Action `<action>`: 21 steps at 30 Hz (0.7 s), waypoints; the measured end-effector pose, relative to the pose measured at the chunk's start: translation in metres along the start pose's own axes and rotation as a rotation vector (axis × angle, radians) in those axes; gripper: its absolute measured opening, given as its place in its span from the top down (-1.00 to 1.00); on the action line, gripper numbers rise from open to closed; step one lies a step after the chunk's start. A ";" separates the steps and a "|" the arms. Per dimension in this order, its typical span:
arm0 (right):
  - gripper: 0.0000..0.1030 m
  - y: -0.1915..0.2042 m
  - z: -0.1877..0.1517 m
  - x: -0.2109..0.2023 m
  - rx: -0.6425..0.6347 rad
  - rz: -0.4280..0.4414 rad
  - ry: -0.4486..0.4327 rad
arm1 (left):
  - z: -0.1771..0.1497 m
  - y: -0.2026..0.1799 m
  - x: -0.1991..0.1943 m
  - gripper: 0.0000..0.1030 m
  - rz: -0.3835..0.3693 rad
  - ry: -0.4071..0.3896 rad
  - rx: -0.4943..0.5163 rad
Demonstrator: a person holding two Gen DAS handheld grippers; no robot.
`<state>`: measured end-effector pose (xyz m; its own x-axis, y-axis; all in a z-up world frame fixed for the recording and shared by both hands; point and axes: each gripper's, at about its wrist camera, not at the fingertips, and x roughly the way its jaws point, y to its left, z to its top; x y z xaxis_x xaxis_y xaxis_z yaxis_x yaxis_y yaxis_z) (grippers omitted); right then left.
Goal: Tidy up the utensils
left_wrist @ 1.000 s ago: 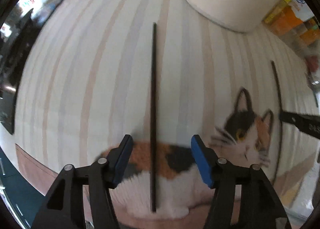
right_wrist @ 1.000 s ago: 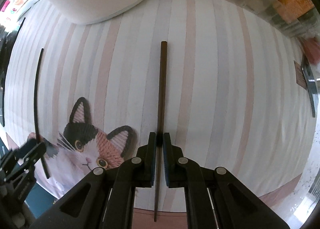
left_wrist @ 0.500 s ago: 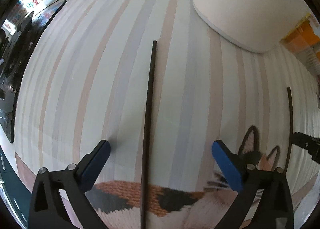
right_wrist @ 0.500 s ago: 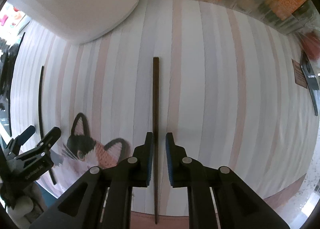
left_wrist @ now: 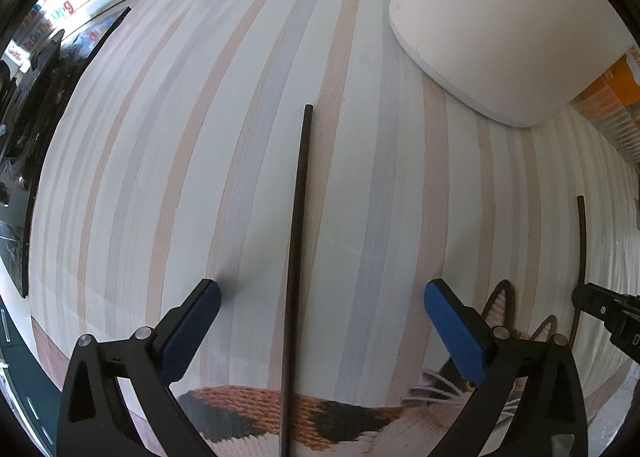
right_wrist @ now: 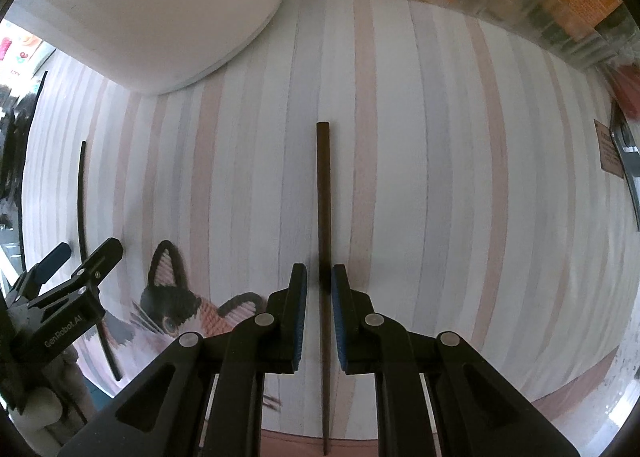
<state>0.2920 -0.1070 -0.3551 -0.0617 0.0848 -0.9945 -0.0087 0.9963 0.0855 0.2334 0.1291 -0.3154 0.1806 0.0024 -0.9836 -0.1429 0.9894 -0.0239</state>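
Both pairs of tongs have let go since a second ago. Then the left gripper (left_wrist: 320, 317) had its blue pads only part-way apart around the black chopstick (left_wrist: 298, 241); now its jaws have spread to their widest and the stick lies free on the striped cat placemat (left_wrist: 200, 177), running straight up the gap between the pads and touching neither. Its far end reaches well ahead of the fingertips, short of the white container (left_wrist: 500, 25) that stands ahead and to the right.

At the right gripper (right_wrist: 319, 285) the jaws were pinched on the brown chopstick (right_wrist: 323, 197) and have just been opening; they now stand a narrow slit apart. That stick rests flat on the placemat (right_wrist: 440, 177) between the pads, with daylight on its left side and the right pad very near it. From this view the white container (right_wrist: 160, 9) sits ahead and to the left.

So both chopsticks appear set down, parallel to each other but well apart. As I judge it, neither is yet in any holder, so gathering them remains to be done.
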 end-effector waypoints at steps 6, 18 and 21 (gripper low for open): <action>0.73 0.011 -0.002 0.015 0.006 -0.012 -0.004 | -0.003 0.002 -0.011 -1.00 0.003 0.011 -0.003; 0.73 0.014 0.000 0.010 0.006 -0.023 0.001 | 0.005 -0.017 -0.033 0.89 -0.013 0.009 0.072; 0.73 0.014 0.001 0.011 0.008 -0.021 0.005 | 0.006 -0.017 -0.033 0.90 -0.020 0.013 0.070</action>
<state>0.2919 -0.0917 -0.3644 -0.0662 0.0636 -0.9958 -0.0020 0.9980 0.0638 0.2360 0.1129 -0.2813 0.1703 -0.0187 -0.9852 -0.0705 0.9970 -0.0311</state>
